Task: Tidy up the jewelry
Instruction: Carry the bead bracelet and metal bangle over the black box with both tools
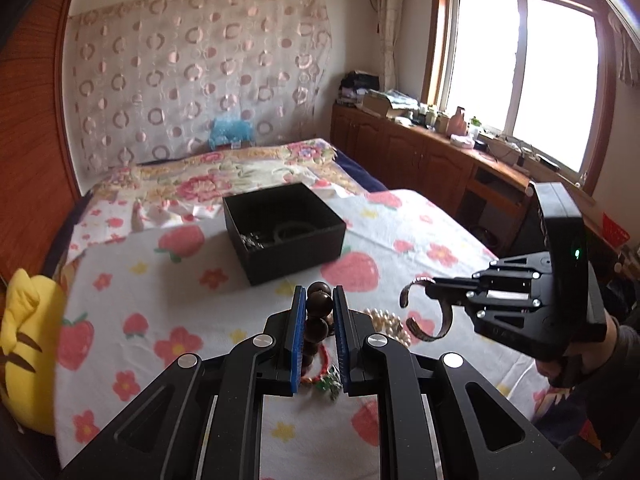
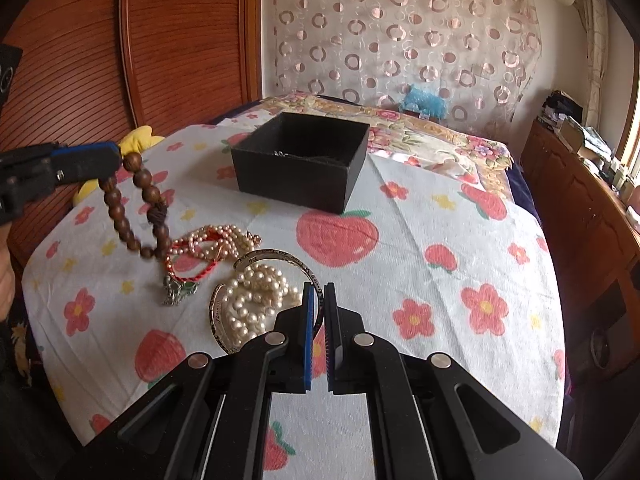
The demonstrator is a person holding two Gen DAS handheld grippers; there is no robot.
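My left gripper [image 1: 319, 294] is shut on a brown wooden bead bracelet [image 1: 319, 307]. In the right wrist view that bracelet [image 2: 134, 204] hangs from the left gripper [image 2: 114, 158] above the sheet. My right gripper [image 2: 319, 292] is shut on a dark engraved metal cuff bangle [image 2: 276, 255]. The left wrist view shows the right gripper [image 1: 434, 283] holding this bangle [image 1: 432, 320] off to the right. On the sheet lie a white pearl strand [image 2: 256, 296], a pinkish pearl strand [image 2: 216, 240] and a red cord bracelet [image 2: 182, 276] with a pendant. Beyond them stands an open black box [image 2: 300, 172] with some jewelry inside.
A strawberry-print sheet [image 2: 440, 220] covers the bed. A yellow plush toy [image 1: 28, 344] lies at the bed's left edge beside a wooden wardrobe [image 2: 80, 60]. Wooden cabinets [image 1: 420, 152] run under the window on the right. A person's hand [image 1: 560, 364] grips the right gripper's handle.
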